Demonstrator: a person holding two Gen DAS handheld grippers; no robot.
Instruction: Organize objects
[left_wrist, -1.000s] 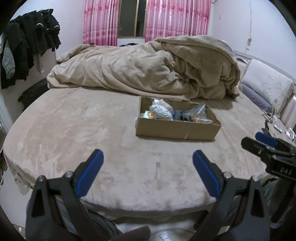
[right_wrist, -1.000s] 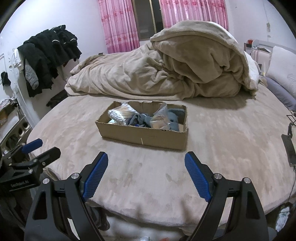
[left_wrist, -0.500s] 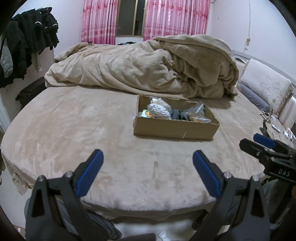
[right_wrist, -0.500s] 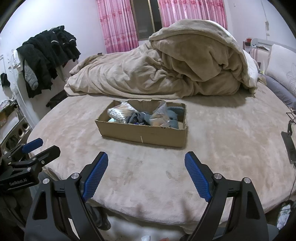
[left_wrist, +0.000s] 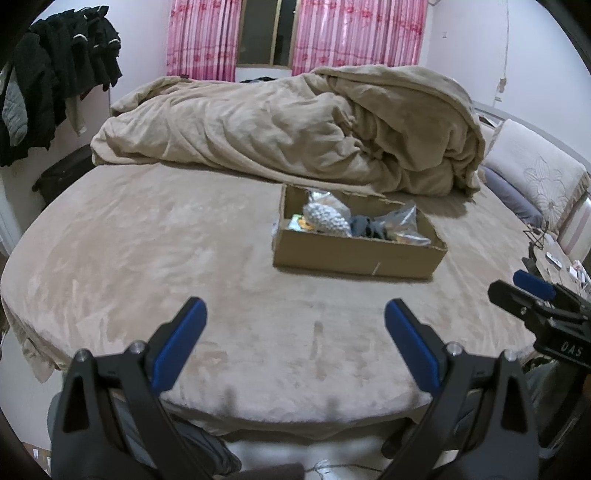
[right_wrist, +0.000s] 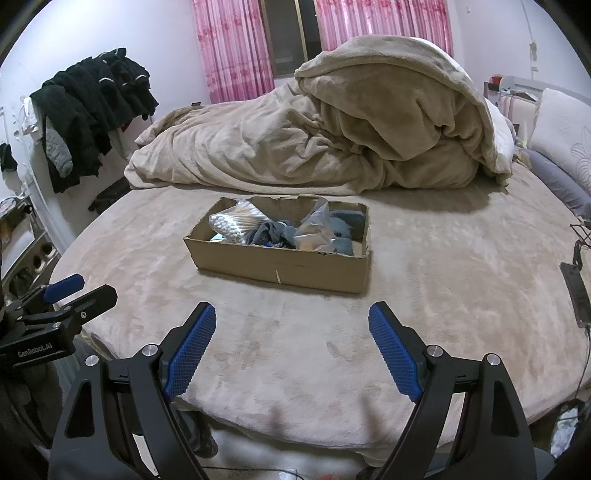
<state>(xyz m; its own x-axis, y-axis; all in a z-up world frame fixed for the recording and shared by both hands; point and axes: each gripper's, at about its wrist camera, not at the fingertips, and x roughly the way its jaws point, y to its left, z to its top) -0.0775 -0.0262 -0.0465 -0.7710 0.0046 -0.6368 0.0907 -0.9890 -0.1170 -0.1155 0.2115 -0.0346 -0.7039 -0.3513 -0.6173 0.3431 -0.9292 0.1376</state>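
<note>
A shallow cardboard box sits on the round beige bed. It holds a bag of cotton swabs, dark grey cloth, clear plastic bags and blue-grey fabric. My left gripper is open and empty, hovering over the bed's near edge, short of the box. My right gripper is open and empty, also short of the box. Each gripper shows at the edge of the other's view.
A crumpled beige duvet lies behind the box. Dark clothes hang at the left wall. Pillows lie at the right. A phone lies on the bed's right edge. Pink curtains hang at the back.
Both grippers have moved slightly forward and up toward the box; the box appears a little nearer and more from above. Both stay open and empty.
</note>
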